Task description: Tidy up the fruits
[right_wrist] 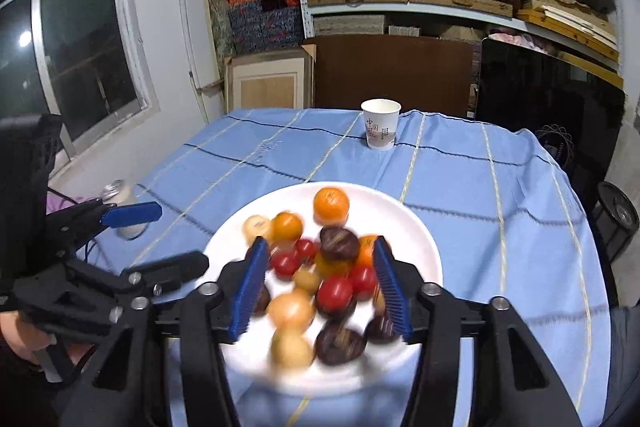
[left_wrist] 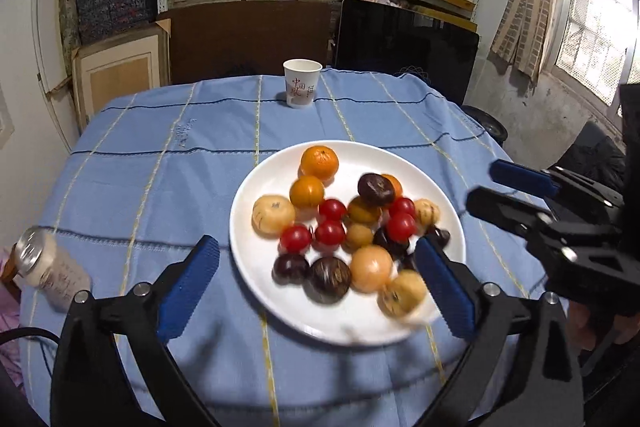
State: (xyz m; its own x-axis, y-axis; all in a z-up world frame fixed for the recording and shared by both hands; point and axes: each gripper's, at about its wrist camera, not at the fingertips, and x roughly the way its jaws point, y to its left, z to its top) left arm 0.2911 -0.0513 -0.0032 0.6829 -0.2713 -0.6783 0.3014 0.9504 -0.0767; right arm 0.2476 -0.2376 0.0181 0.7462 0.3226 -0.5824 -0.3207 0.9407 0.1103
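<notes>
A white plate (left_wrist: 248,195) (right_wrist: 420,239) on the blue checked tablecloth holds several small fruits: oranges (left_wrist: 319,161), red cherry tomatoes (left_wrist: 329,233), dark brown round fruits (left_wrist: 329,278) and pale tan ones (left_wrist: 273,215). My left gripper (left_wrist: 316,245) hangs over the plate's near half, jaws wide open, with nothing pressed between its blue pads. My right gripper (right_wrist: 320,243) is also over the plate, open, its pads either side of the blurred fruit pile without gripping any. Each gripper shows in the other's view: the right (left_wrist: 496,183) beside the plate's right edge, the left (right_wrist: 182,237) at its left edge.
A paper cup (left_wrist: 302,83) (right_wrist: 380,125) stands near the table's far edge. A lidded jar (left_wrist: 48,267) (right_wrist: 120,195) sits at the left edge. Behind the table are shelves of boxes, a brown board and a black screen (left_wrist: 404,43).
</notes>
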